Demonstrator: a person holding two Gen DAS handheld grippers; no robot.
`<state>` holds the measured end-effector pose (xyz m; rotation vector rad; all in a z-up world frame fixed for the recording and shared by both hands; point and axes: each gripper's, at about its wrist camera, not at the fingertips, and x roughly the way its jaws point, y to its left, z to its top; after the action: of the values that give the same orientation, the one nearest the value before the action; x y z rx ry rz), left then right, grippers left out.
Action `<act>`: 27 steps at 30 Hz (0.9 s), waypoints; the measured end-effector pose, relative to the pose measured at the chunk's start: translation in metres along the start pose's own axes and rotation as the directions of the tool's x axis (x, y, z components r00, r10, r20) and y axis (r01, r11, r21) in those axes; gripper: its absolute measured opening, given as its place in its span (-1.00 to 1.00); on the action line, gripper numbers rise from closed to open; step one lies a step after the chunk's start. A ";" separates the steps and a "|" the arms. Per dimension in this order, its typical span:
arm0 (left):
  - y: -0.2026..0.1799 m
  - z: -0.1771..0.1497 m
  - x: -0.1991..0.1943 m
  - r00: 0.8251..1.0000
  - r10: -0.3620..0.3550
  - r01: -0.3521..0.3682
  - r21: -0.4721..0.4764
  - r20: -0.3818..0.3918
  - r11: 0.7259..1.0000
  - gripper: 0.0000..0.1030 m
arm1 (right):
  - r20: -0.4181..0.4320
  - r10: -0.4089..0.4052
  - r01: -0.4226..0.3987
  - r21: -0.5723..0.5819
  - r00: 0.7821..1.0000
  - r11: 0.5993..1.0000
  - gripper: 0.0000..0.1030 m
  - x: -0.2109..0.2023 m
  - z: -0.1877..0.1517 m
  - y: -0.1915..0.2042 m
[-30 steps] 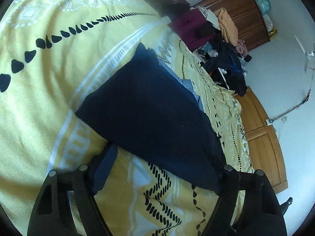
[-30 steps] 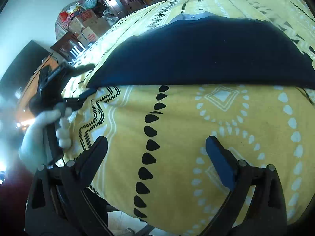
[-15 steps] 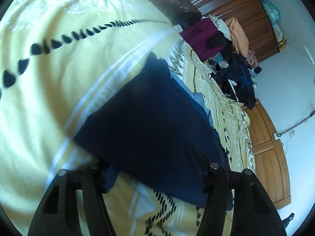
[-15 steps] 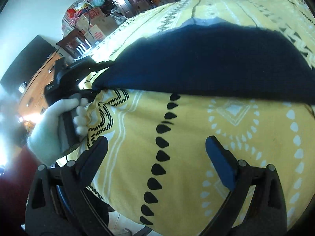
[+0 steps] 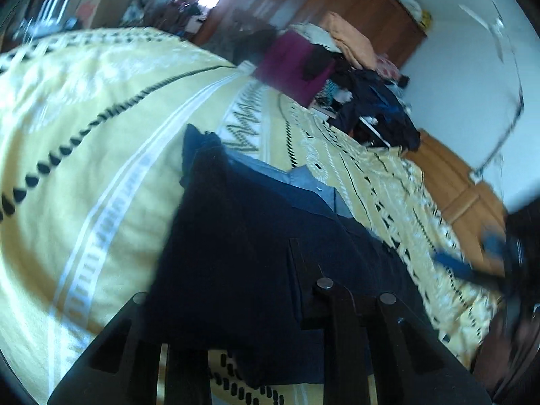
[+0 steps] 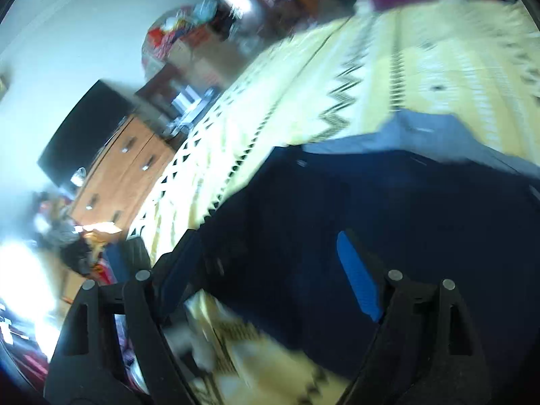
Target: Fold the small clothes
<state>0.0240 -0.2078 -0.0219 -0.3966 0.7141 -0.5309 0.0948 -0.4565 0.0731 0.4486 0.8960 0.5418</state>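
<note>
A dark navy garment (image 5: 243, 236) lies flat on the yellow patterned bedspread (image 5: 84, 135), on top of a grey-blue garment (image 5: 303, 182) that shows at its far edge. My left gripper (image 5: 219, 270) is at the navy garment's near edge. Its fingers are apart, with cloth lying between them and over the left finger. In the right wrist view the navy garment (image 6: 388, 219) fills the lower right. My right gripper (image 6: 266, 239) hovers over its corner, open, with blue pads (image 6: 357, 280) showing and nothing pinched. The right gripper (image 5: 506, 263) shows blurred at the left view's right edge.
A pile of clothes (image 5: 364, 101) and a maroon item (image 5: 290, 64) sit at the bed's far end before a wooden wardrobe (image 5: 337, 3). A wooden dresser (image 6: 118, 175) with a black screen (image 6: 81, 135) stands beside the bed. The bed edge (image 6: 175, 209) is near the right gripper.
Both grippers moved forward onto the navy garment, which now fills the space between their fingers. The left fingers stand closer together than before. Both views are motion-blurred.
</note>
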 end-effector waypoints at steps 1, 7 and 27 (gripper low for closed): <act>-0.005 0.001 0.001 1.000 0.005 -0.005 0.023 -0.004 1.000 -0.54 | -0.041 0.015 -0.015 0.002 0.999 1.000 0.61 0.024 0.020 0.000; -0.032 -0.002 0.011 0.998 0.051 -0.044 0.174 -0.033 0.984 -0.54 | -0.406 0.060 -0.033 0.074 0.912 0.997 0.71 0.170 0.054 0.012; -0.214 -0.029 0.037 0.931 -0.272 0.360 0.500 -0.242 0.788 -0.53 | 0.059 -0.098 0.084 0.208 0.993 0.974 -0.91 -0.061 0.005 -0.103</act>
<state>-0.0419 -0.4048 0.0489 0.0643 0.6175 -1.0648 0.0934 -0.5747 0.0535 0.6070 0.9051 0.3487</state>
